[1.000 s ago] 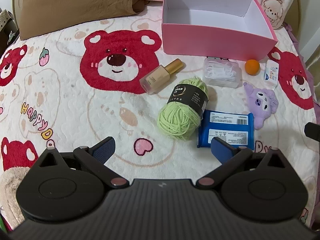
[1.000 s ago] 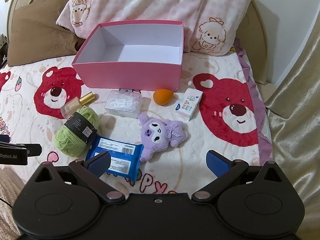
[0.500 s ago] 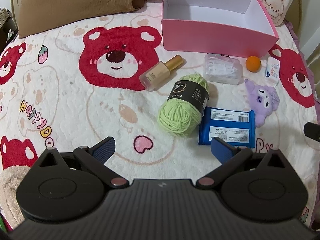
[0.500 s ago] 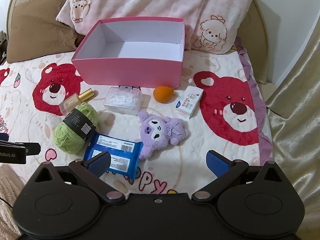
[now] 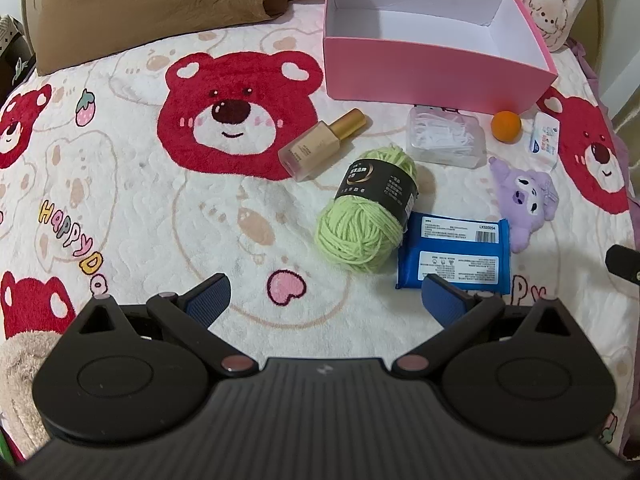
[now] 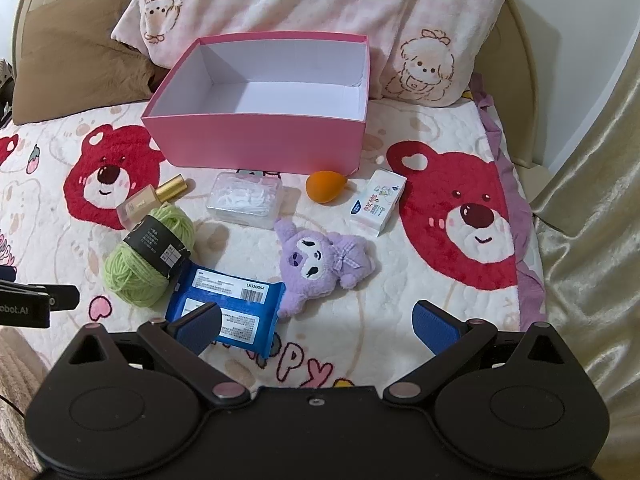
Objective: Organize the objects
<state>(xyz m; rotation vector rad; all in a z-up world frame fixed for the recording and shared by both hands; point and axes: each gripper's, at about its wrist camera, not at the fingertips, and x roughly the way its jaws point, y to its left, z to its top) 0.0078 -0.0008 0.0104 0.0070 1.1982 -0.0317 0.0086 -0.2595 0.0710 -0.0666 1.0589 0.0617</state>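
Observation:
An empty pink box (image 5: 436, 76) (image 6: 256, 140) stands at the back of the bed. In front of it lie a foundation bottle (image 5: 320, 146) (image 6: 152, 202), a clear floss-pick case (image 5: 444, 142) (image 6: 246, 200), an orange sponge (image 5: 506, 126) (image 6: 324, 186), a small white carton (image 5: 544, 140) (image 6: 378, 202), a green yarn ball (image 5: 366, 220) (image 6: 148, 256), a blue wipes pack (image 5: 456, 254) (image 6: 228, 304) and a purple plush (image 5: 524, 200) (image 6: 320, 262). My left gripper (image 5: 326, 300) hovers open just before the yarn. My right gripper (image 6: 320, 324) hovers open before the plush, holding nothing.
The bed is covered by a white blanket with red bears (image 5: 236, 120). A brown pillow (image 5: 132, 4) lies at the back left, a pink pillow (image 6: 320, 12) behind the box. The bed's right edge and a gold curtain (image 6: 592, 200) lie to the right.
Both grippers have moved slightly forward toward the objects, which now sit a little lower and larger in view. Jaws stay open; nothing on the bed has shifted.

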